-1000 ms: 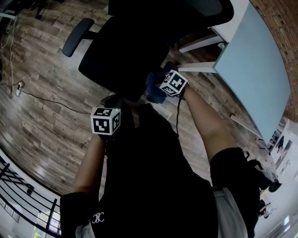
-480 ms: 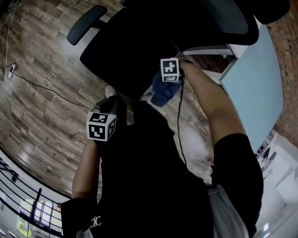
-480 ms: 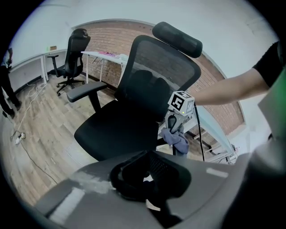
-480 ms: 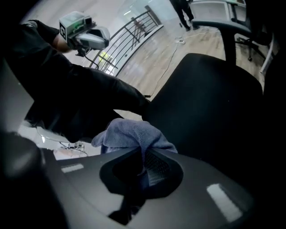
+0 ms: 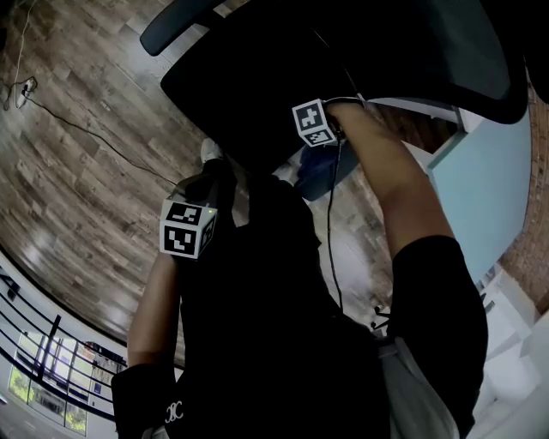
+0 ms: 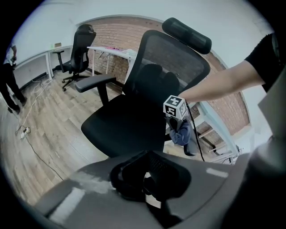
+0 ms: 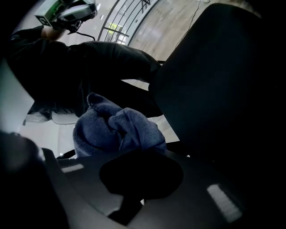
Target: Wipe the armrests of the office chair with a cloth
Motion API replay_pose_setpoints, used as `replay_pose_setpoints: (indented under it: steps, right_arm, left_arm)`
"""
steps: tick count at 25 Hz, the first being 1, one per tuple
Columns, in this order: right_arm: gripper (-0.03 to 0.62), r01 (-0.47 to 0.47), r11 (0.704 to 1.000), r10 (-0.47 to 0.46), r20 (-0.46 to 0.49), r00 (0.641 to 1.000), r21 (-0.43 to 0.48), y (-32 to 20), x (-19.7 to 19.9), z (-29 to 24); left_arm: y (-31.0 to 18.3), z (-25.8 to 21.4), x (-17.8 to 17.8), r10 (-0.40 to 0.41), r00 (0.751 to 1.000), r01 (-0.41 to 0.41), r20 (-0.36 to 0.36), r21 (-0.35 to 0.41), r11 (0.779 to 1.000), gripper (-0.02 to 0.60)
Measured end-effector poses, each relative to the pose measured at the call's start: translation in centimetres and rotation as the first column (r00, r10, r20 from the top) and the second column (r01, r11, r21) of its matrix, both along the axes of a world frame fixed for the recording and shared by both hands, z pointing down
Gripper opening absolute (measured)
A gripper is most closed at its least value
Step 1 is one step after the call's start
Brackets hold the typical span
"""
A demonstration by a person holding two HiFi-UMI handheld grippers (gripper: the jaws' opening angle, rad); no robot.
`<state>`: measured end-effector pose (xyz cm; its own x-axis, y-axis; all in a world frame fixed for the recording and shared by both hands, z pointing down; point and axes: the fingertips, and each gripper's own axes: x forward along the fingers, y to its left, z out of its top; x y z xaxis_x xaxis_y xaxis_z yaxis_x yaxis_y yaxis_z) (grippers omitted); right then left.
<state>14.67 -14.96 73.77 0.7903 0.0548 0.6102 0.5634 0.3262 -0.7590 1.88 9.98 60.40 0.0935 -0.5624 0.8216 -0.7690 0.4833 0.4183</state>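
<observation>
The black office chair (image 6: 134, 116) stands in front of me, its seat (image 5: 257, 77) at the top of the head view. Its left armrest (image 6: 94, 82) (image 5: 176, 21) is bare. My right gripper (image 5: 318, 147) is at the seat's right side, shut on a bunched blue cloth (image 5: 322, 173) (image 7: 116, 129) (image 6: 182, 134) that hangs from its jaws beside the dark seat edge (image 7: 214, 85). The right armrest is hidden behind cloth and gripper. My left gripper (image 5: 206, 184) is held back near my body, short of the seat, with its jaws together and nothing in them.
A pale desk (image 5: 493, 180) stands close on the right of the chair. A cable (image 5: 86, 129) trails over the wood floor on the left. A second office chair (image 6: 80, 44) and a person (image 6: 9, 80) are far back; a railing (image 5: 43, 360) runs behind me.
My right gripper with the cloth has moved up along the chair's right side, and the chair now fills the top of the head view. The left gripper has hardly moved.
</observation>
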Motion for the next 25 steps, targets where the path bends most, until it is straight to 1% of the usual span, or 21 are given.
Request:
replay_pose_setpoints:
  steps: [3,9,11,14,19,23,25]
  right_arm:
    - [0.015,0.016,1.0,-0.016,-0.017,1.0,0.02,-0.3,0.6,1.0]
    - [0.017,-0.011,0.999,0.009,0.035,0.999,0.039,-0.5,1.3,3.4]
    - [0.015,-0.008,0.999,0.006,0.033,0.999,0.048,-0.6,1.3,4.0]
    - [0.017,0.037,0.996,-0.038,0.016,0.999,0.076,-1.2,1.2,5.1]
    - [0.017,0.127,0.988,-0.128,0.008,0.992,0.092,-1.9,1.3,7.8]
    - [0.017,0.204,0.974,-0.202,-0.033,0.979,0.099,-2.5,1.4,9.4]
    - [0.015,0.213,0.972,-0.208,-0.061,0.976,0.098,-2.4,1.5,9.0]
  left_arm:
    - [0.2,0.8,0.5,-0.009,1.0,0.009,-0.003,-0.016,1.0,0.006]
    - [0.6,1.4,0.7,-0.028,1.0,0.028,0.0,-0.028,0.999,0.006]
    - [0.9,1.7,0.7,-0.032,0.999,0.032,0.002,-0.034,0.999,0.006]
    - [1.3,2.4,0.4,-0.054,0.998,0.055,0.01,-0.045,0.998,0.006]
    - [2.0,3.2,0.5,-0.097,0.995,0.097,0.011,-0.059,0.993,0.006]
    - [2.3,4.5,0.8,-0.116,0.993,0.116,0.005,-0.083,0.99,0.006]
    - [2.4,4.5,1.0,-0.124,0.992,0.124,0.007,-0.084,0.989,0.006]
